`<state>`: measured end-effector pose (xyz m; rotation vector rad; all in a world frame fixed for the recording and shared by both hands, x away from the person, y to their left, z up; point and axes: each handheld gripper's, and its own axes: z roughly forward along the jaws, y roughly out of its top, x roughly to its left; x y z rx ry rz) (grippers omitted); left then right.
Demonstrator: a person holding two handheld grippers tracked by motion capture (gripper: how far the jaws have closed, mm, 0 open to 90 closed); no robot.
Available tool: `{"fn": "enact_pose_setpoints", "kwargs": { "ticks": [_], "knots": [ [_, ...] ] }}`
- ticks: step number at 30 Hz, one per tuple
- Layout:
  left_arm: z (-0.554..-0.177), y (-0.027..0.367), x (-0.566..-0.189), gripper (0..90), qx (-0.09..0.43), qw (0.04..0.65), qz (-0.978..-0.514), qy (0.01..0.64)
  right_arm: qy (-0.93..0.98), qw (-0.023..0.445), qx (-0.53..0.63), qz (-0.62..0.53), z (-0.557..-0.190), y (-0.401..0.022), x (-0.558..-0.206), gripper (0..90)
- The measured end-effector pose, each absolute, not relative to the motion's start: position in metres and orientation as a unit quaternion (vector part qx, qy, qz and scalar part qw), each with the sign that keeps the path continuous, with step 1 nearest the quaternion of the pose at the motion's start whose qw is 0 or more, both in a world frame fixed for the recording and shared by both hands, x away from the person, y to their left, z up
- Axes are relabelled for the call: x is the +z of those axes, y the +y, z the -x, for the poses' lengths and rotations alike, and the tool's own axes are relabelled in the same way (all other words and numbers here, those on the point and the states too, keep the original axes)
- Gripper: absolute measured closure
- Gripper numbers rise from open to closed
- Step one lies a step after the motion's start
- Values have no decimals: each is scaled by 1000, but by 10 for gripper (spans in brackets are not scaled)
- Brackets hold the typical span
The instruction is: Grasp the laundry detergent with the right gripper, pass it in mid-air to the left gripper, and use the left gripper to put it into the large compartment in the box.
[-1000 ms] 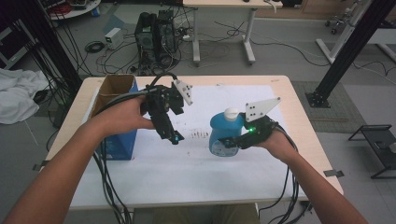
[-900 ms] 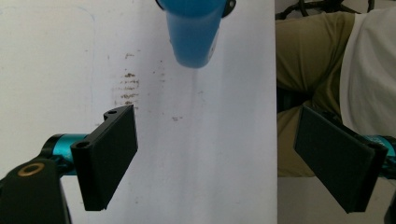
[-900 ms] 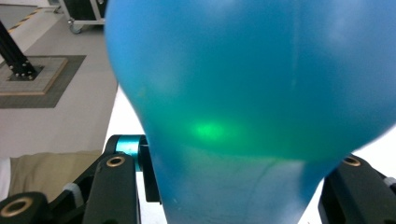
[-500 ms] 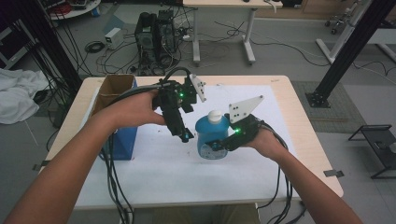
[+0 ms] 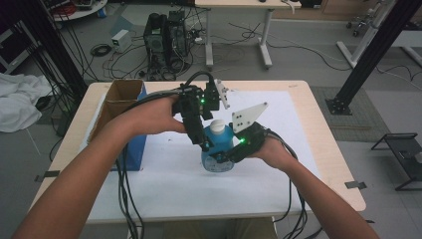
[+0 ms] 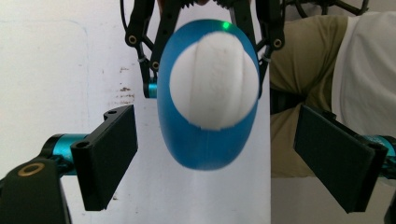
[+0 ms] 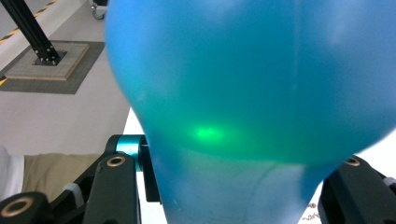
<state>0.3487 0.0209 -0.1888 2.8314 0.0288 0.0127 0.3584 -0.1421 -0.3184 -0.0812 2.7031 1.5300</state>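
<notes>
A blue bottle (image 5: 219,152) with a white cap (image 5: 217,126) stands upright over the white sheet in mid-table. My right gripper (image 5: 233,153) is shut on its belly from the right; in the right gripper view the blue bottle (image 7: 252,93) sits between the black jaws of that gripper (image 7: 238,191). My left gripper (image 5: 204,140) reaches down from the upper left beside the cap. In the left gripper view it looks straight down on the white cap (image 6: 212,86) and blue shoulder (image 6: 205,149); the left gripper (image 6: 222,158) is open, its pads (image 6: 107,154) well clear of the bottle.
A cardboard box (image 5: 124,97) with a blue side stands at the table's left. A white sheet (image 5: 164,179) covers the wooden table (image 5: 323,149). Cables trail from both grippers over the near edge. A person's trousers (image 6: 303,70) lie beyond the sheet's edge.
Both hands have moved left toward mid-table, the right one carrying the bottle. The left gripper has come in over the bottle's cap.
</notes>
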Motion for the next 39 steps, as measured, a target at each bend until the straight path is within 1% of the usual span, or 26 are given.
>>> {"fn": "enact_pose_setpoints", "kwargs": {
  "ticks": [1,2,26,39],
  "knots": [
    [-349,21,-189,137,4,154,-988,10,874,6,486,20,-357,-142,-318,446],
    [-350,18,-190,137,3,152,-988,14,873,5,487,22,-357,-141,-317,446],
    [-355,1,-210,137,-22,131,-991,9,873,5,486,25,-356,-136,-315,445],
    [-357,-1,-214,141,-15,131,-991,9,876,-7,483,18,-356,-138,-314,445]
  ]
}}
